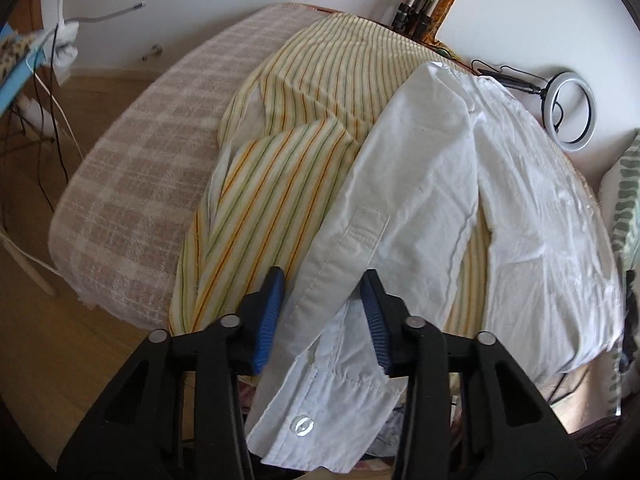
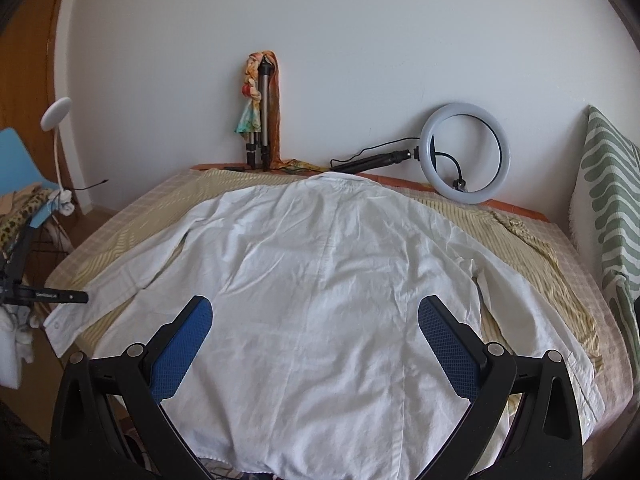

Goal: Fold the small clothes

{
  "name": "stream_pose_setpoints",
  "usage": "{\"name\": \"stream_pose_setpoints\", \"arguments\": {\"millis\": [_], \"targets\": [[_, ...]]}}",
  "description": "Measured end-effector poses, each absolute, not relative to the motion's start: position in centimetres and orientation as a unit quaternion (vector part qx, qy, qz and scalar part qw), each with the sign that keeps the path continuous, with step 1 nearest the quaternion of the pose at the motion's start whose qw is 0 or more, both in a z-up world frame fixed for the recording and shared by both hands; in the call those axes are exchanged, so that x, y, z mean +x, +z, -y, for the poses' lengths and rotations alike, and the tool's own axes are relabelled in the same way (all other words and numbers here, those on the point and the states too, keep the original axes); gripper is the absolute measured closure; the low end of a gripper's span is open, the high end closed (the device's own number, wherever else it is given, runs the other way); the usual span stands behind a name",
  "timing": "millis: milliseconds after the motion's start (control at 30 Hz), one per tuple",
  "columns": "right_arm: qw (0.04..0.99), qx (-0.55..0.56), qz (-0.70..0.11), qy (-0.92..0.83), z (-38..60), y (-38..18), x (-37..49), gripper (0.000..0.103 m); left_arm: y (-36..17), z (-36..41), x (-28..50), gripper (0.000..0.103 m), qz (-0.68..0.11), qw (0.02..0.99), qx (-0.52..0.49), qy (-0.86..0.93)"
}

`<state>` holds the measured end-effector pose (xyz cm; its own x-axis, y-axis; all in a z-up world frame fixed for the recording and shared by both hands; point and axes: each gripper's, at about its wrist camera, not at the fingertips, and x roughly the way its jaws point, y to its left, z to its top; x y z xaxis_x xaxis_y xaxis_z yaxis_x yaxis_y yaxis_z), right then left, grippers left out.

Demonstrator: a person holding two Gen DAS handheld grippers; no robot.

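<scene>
Left gripper straddles the cuffed sleeve of the white cotton long-sleeved shirt, jaws spread, not pinching it; right gripper hangs wide open over the shirt's lower back.

The shirt lies back-up, spread flat on a yellow striped cloth that covers the beige checked bed. Beyond the shirt's collar, a white ring light leans against the wall; left of that light stands a folded grey tripod. The sleeve's cuff overhangs the bed edge, its clear button showing.
</scene>
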<state>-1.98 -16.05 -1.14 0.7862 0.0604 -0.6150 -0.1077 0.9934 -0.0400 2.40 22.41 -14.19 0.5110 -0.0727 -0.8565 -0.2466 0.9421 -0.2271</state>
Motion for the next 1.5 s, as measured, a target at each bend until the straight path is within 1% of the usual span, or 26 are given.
{"name": "stream_pose_setpoints", "arguments": {"millis": [33, 67, 100, 133, 233, 433, 533, 600, 667, 700, 733, 767, 800, 967, 1100, 1133, 1167, 1200, 1233, 1267, 1300, 1367, 1500], "targets": [[0.944, -0.035, -0.324, 0.044, 16.1, -1.0, -2.1, 0.001, -14.2, -22.2, 2.6, 0.084, -0.492, 0.855, -0.156, 0.048], [0.945, -0.034, -0.323, 0.044, 16.3, -1.0, -2.1, 0.001, -14.2, -21.8, 2.8, 0.089, -0.491, 0.856, -0.154, 0.046], [0.945, -0.034, -0.322, 0.044, 16.3, -0.9, -2.2, 0.001, -14.1, -21.6, 2.9, 0.095, -0.488, 0.858, -0.155, 0.047], [0.945, -0.034, -0.321, 0.043, 16.4, -0.9, -2.2, 0.001, -14.1, -21.6, 3.0, 0.097, -0.486, 0.859, -0.155, 0.047], [0.944, -0.032, -0.326, 0.042, 16.7, -1.0, -2.2, 0.001, -13.3, -21.0, 2.7, 0.100, -0.462, 0.871, -0.158, 0.043], [0.937, -0.021, -0.346, 0.048, 17.1, -1.5, -2.1, 0.001, -10.2, -18.3, 3.1, 0.101, -0.412, 0.899, -0.147, 0.017], [0.930, 0.004, -0.362, 0.067, 17.5, -1.6, -1.8, 0.001, -8.4, -15.9, 3.8, 0.101, -0.390, 0.912, -0.126, -0.006], [0.923, 0.031, -0.373, 0.085, 17.8, -1.6, -1.6, 0.008, -7.8, -14.3, 4.2, 0.101, -0.383, 0.918, -0.102, -0.018], [0.915, 0.057, -0.387, 0.103, 18.0, -1.3, -1.0, 0.019, -7.4, -12.1, 4.4, 0.101, -0.378, 0.923, -0.068, -0.034], [0.908, 0.069, -0.397, 0.117, 18.0, -1.0, -0.3, 0.030, -7.3, -11.5, 4.3, 0.101, -0.378, 0.923, -0.058, -0.039], [0.903, 0.074, -0.403, 0.129, 17.8, -0.7, 0.4, 0.045, -7.4, -10.6, 4.3, 0.101, -0.377, 0.923, -0.049, -0.049], [0.897, 0.079, -0.410, 0.144, 17.6, -0.1, 1.4, 0.049, -7.6, -9.6, 4.2, 0.101, -0.379, 0.923, -0.036, -0.059], [0.894, 0.080, -0.413, 0.154, 17.4, 0.3, 2.3, 0.052, -7.8, -8.6, 4.0, 0.101, -0.379, 0.923, -0.020, -0.065], [0.864, 0.082, -0.435, 0.240, 13.7, 1.7, 9.2, 0.052, -9.7, -4.0, 3.0, 0.101, -0.387, 0.913, 0.074, -0.109], [0.846, 0.068, -0.467, 0.251, 9.7, -1.4, 15.6, 0.052, -10.8, -2.6, 2.8, 0.101, -0.394, 0.905, 0.108, -0.119], [0.844, 0.054, -0.477, 0.240, 8.9, -2.7, 16.7, 0.052, -10.8, -2.4, 2.6, 0.099, -0.395, 0.904, 0.113, -0.119], [0.841, 0.040, -0.489, 0.227, 8.2, -3.9, 17.6, 0.052, -10.7, -2.6, 2.3, 0.095, -0.397, 0.902, 0.117, -0.123], [0.837, 0.038, -0.500, 0.218, 7.9, -5.1, 18.1, 0.052, -10.5, -2.8, 1.9, 0.082, -0.396, 0.901, 0.117, -0.131], [0.832, 0.047, -0.509, 0.216, 8.0, -6.0, 18.3, 0.052, -10.2, -3.3, 1.2, 0.066, -0.391, 0.903, 0.113, -0.136], [0.826, 0.061, -0.515, 0.220, 8.2, -6.6, 18.3, 0.053, -9.7, -4.2, 0.3, 0.059, -0.388, 0.905, 0.097, -0.143], [0.821, 0.075, -0.520, 0.225, 8.6, -7.1, 18.0, 0.053, -9.4, -4.7, -0.2, 0.055, -0.387, 0.906, 0.082, -0.152], [0.819, 0.076, -0.521, 0.226, 9.1, -7.7, 16.8, 0.053, -8.6, -7.0, -1.5, 0.055, -0.389, 0.905, 0.029, -0.169], [0.808, 0.090, -0.535, 0.231, 10.0, -8.2, 13.1, 0.053, -7.6, -10.7, -1.1, 0.055, -0.393, 0.905, -0.049, -0.153]]}}
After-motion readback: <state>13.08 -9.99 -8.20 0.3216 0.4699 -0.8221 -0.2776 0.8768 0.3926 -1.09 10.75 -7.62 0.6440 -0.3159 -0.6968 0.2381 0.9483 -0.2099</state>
